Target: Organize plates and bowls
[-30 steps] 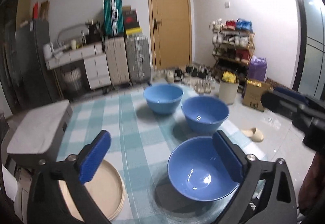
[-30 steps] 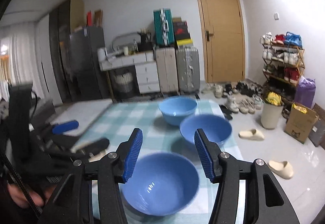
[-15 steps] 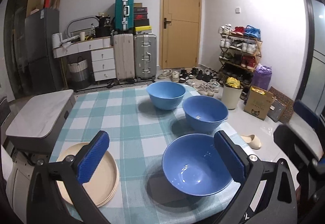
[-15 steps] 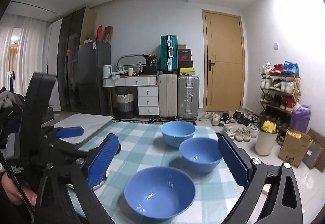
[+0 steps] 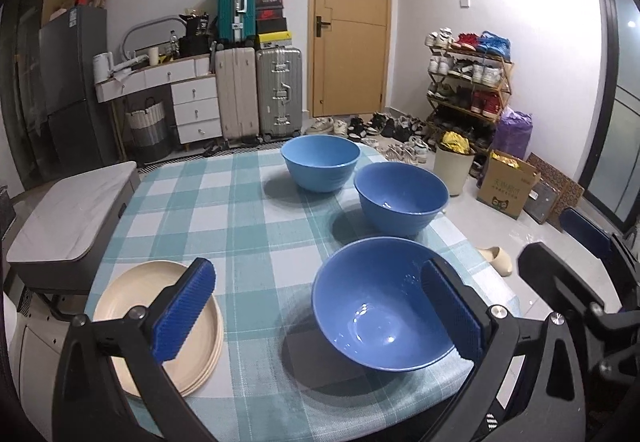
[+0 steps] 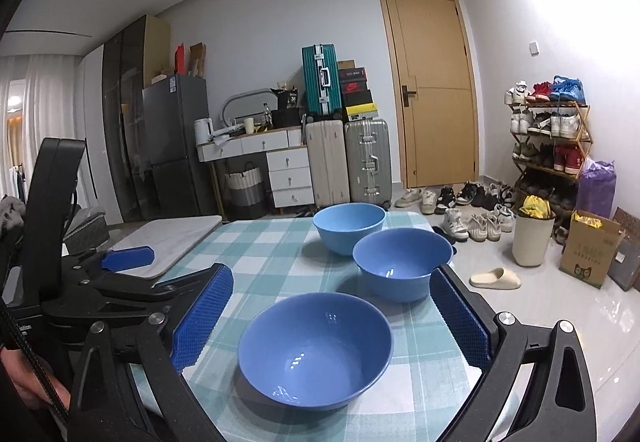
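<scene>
Three blue bowls stand in a row on the green-checked tablecloth (image 5: 240, 226): a far bowl (image 5: 320, 161), a middle bowl (image 5: 400, 197) and a near bowl (image 5: 380, 306). A stack of beige plates (image 5: 128, 306) lies at the front left, partly behind a finger. My left gripper (image 5: 317, 268) is open and holds nothing; the near bowl sits just beyond its right finger. My right gripper (image 6: 331, 276) is open wide, and the near bowl (image 6: 316, 346) lies below and between its fingers, untouched. The middle bowl (image 6: 400, 262) and far bowl (image 6: 348, 226) stand behind.
A grey-topped side unit (image 5: 72, 217) adjoins the table's left side. The table's right edge drops to a tiled floor with a slipper (image 6: 496, 278), a bin (image 6: 532, 238) and a cardboard box (image 6: 592, 250). Suitcases, drawers and a door stand behind.
The right gripper's jaws have spread from narrow to wide, and it has sunk towards the near bowl. The left view has tilted level; the plates now show more fully.
</scene>
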The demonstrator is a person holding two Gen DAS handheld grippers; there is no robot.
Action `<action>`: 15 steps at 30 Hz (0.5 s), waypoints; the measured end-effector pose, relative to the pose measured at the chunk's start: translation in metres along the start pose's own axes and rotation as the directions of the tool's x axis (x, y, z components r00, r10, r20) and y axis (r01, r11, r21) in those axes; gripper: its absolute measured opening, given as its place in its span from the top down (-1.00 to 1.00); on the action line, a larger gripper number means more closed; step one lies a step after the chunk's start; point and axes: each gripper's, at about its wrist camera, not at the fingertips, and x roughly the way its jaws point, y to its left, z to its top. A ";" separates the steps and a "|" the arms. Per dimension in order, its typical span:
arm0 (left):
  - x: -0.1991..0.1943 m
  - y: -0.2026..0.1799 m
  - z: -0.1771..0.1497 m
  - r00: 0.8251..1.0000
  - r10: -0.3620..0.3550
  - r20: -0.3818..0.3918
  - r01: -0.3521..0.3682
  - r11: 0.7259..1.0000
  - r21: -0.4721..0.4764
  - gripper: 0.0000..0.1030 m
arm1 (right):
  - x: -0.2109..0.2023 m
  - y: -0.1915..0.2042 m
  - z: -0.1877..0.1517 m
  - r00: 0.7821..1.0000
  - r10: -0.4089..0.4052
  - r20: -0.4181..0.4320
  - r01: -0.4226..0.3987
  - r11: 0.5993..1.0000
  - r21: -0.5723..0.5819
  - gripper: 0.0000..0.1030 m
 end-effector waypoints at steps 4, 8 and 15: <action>0.009 -0.003 0.000 1.000 0.009 -0.024 -0.008 1.000 0.025 -1.00 | 0.011 -0.004 0.002 1.000 0.002 -0.028 -0.001 0.999 0.033 -0.95; 0.016 -0.003 -0.002 0.999 -0.003 -0.051 0.004 1.000 0.017 -1.00 | 0.020 -0.013 0.002 0.999 -0.007 -0.045 0.010 0.998 0.064 -0.95; 0.035 -0.005 -0.004 0.995 0.003 -0.101 0.000 1.000 0.026 -1.00 | 0.047 -0.041 0.005 0.996 0.037 -0.079 -0.024 0.987 0.161 -0.95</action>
